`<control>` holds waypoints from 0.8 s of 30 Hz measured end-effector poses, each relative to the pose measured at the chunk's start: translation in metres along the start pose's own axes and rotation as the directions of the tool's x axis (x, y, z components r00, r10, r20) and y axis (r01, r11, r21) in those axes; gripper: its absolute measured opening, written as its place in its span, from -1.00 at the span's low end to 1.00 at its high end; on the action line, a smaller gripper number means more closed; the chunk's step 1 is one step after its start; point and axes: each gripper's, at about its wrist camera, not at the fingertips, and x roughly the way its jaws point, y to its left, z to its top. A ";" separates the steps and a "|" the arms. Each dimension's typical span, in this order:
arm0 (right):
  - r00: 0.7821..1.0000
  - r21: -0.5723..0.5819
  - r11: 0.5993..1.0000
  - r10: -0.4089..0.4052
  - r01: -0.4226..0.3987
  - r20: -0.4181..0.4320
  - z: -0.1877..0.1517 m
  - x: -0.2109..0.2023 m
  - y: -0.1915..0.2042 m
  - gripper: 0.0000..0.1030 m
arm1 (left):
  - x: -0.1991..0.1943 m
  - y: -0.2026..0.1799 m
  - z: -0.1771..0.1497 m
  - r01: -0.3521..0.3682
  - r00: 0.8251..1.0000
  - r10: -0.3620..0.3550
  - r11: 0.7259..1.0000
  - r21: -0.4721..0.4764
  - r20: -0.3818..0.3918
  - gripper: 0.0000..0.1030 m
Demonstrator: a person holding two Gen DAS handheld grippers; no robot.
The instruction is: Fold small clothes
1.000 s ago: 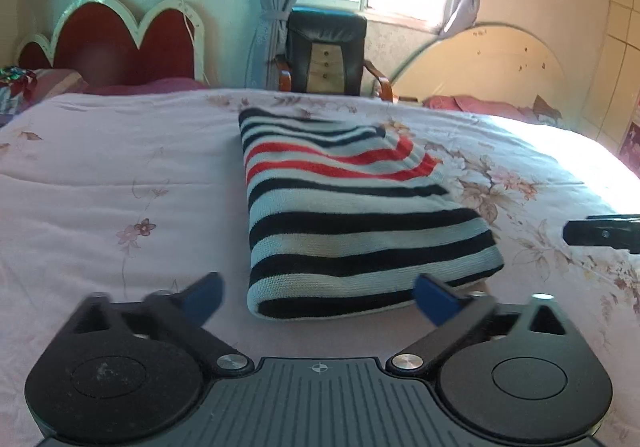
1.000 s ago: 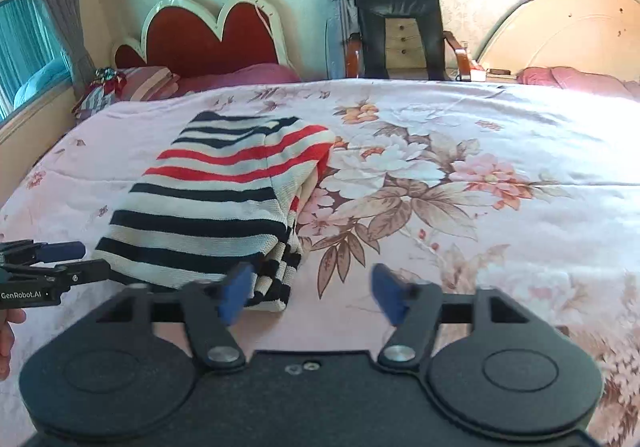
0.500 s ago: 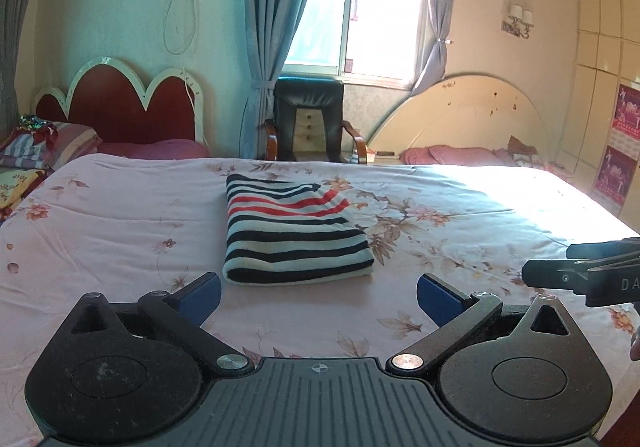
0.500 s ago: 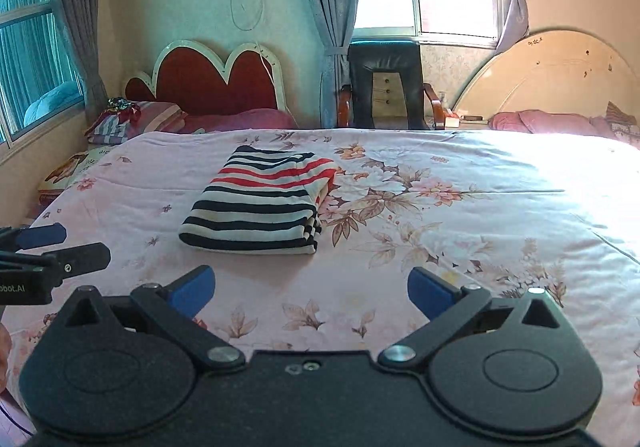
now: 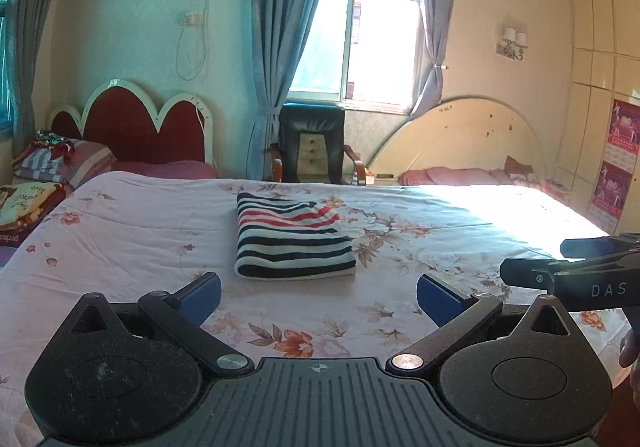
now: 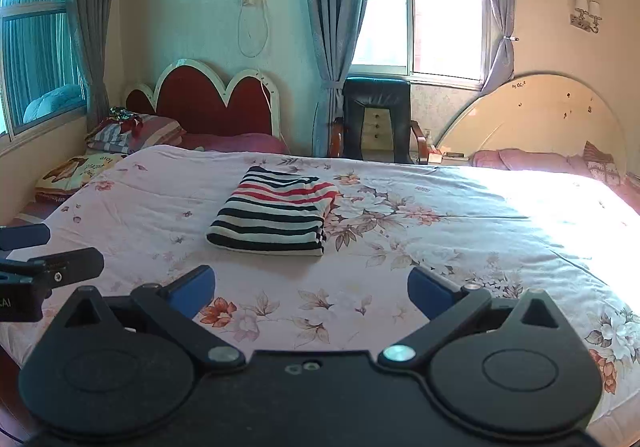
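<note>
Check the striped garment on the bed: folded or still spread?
Folded. The striped garment lies as a compact rectangle on the bed, with stacked layers at its edge.

Black armchair (image 5: 311,145) under the window (image 5: 366,47), between two headboards.

Open bedspread ahead of both grippers

Bare floral bedspread (image 6: 400,247) stretches ahead of the wide-apart right gripper (image 6: 311,287) and left gripper (image 5: 318,293); only the folded striped garment (image 5: 290,243), straight ahead, interrupts it. Beyond stand a black chair (image 6: 376,119) and headboards.
</note>
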 end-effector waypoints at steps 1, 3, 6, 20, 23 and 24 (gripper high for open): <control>1.000 0.000 1.000 -0.002 0.002 0.000 0.000 -0.003 0.001 0.98 | -0.002 -0.001 0.000 0.002 1.000 -0.002 1.000 0.002 0.002 1.00; 1.000 0.002 1.000 -0.004 0.004 0.004 0.000 -0.005 0.002 0.98 | -0.005 -0.004 -0.001 0.003 1.000 -0.003 1.000 0.004 0.006 1.00; 1.000 0.008 1.000 -0.004 0.004 0.009 -0.001 -0.011 0.003 0.98 | -0.010 -0.007 0.000 0.010 1.000 -0.010 1.000 0.002 0.013 1.00; 0.999 0.016 1.000 -0.012 0.011 0.039 -0.001 -0.025 0.004 0.98 | -0.018 -0.014 0.003 0.018 0.999 -0.019 1.000 0.023 0.038 1.00; 0.999 0.016 1.000 -0.015 0.014 0.040 -0.001 -0.026 0.005 0.98 | -0.018 -0.014 0.003 0.016 0.999 -0.017 1.000 0.021 0.039 1.00; 0.999 0.017 1.000 -0.014 0.014 0.039 -0.001 -0.026 0.005 0.98 | -0.018 -0.014 0.003 0.016 0.999 -0.016 1.000 0.021 0.039 1.00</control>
